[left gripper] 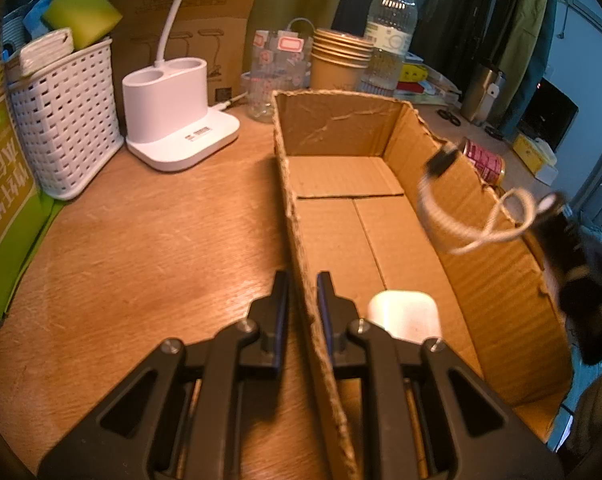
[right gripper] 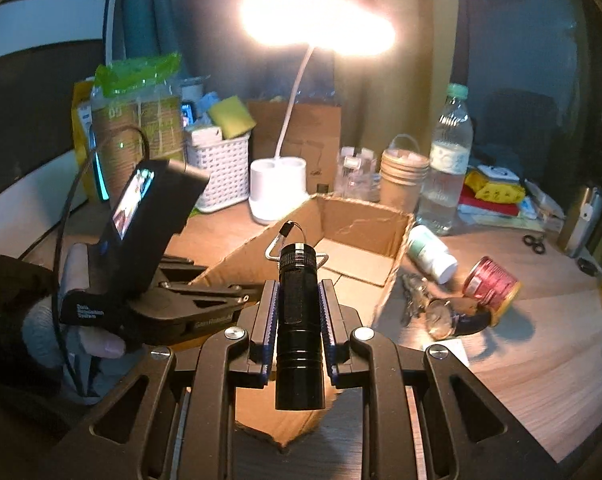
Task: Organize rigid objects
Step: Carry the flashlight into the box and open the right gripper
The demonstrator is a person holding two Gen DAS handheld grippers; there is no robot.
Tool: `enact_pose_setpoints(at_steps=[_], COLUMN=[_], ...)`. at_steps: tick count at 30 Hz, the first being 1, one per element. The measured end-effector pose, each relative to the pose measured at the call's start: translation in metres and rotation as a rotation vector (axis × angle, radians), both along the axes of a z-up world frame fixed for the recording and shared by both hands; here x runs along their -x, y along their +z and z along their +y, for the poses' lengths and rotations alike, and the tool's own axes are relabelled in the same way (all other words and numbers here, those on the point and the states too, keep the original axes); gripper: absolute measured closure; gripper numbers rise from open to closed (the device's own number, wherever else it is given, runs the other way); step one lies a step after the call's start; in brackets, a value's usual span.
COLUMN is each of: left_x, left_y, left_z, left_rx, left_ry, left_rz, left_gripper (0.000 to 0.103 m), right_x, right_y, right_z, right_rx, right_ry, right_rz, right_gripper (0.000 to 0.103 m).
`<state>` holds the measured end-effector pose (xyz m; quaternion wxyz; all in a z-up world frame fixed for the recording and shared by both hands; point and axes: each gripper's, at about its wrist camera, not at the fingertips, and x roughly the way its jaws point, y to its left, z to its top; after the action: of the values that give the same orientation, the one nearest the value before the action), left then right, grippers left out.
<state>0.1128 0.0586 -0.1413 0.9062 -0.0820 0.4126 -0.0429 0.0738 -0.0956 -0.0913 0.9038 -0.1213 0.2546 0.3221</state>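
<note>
Cardboard walls frame the open box (left gripper: 341,184), which sits on the wooden desk (left gripper: 141,240). The left gripper (left gripper: 303,304) is clamped on the box's near-left wall, one finger outside and one inside. Within the box, just beside that gripper, lies a white block (left gripper: 405,314); the rest of the floor is bare.

The right gripper (right gripper: 299,312) is closed on a black flashlight (right gripper: 299,320), held lengthwise between the pads above the box's near corner. Its lanyard (left gripper: 481,216) dangles blurred over the box's right wall in the left view.

Right of the box, on the desk, lie a white pill bottle (right gripper: 431,254) on its side, a red can (right gripper: 491,286) tipped over, a watch (right gripper: 445,314) and keys (right gripper: 413,296), all close together. Behind the box stand a lit desk lamp (right gripper: 277,184), a white basket (left gripper: 65,120) with a sponge (left gripper: 81,14), stacked paper cups (left gripper: 339,60), a clear jar (left gripper: 273,76) and a water bottle (left gripper: 391,32), crowding the back edge. Scissors (right gripper: 535,242) lie farther right.
</note>
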Motion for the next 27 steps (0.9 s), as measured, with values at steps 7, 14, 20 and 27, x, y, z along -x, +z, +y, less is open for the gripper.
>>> enact_pose_setpoints(at_steps=[7, 14, 20, 27], left_x=[0.000, 0.000, 0.000, 0.001], left_y=[0.000, 0.001, 0.001, 0.003], left_z=[0.000, 0.000, -0.001, -0.003], left_rx=[0.000, 0.000, 0.001, 0.000], left_ry=[0.000, 0.000, -0.002, -0.004], left_rz=[0.000, 0.000, -0.001, -0.003], left_gripper=[0.088, 0.088, 0.088, 0.088], right_x=[-0.004, -0.002, -0.003, -0.003], right_y=[-0.017, -0.027, -0.032, -0.031], right_z=[0.012, 0.022, 0.025, 0.024], right_rx=[0.051, 0.114, 0.155, 0.167], right_ry=[-0.026, -0.031, -0.048, -0.060], right_rz=[0.038, 0.032, 0.025, 0.022], right_gripper=[0.082, 0.082, 0.082, 0.082])
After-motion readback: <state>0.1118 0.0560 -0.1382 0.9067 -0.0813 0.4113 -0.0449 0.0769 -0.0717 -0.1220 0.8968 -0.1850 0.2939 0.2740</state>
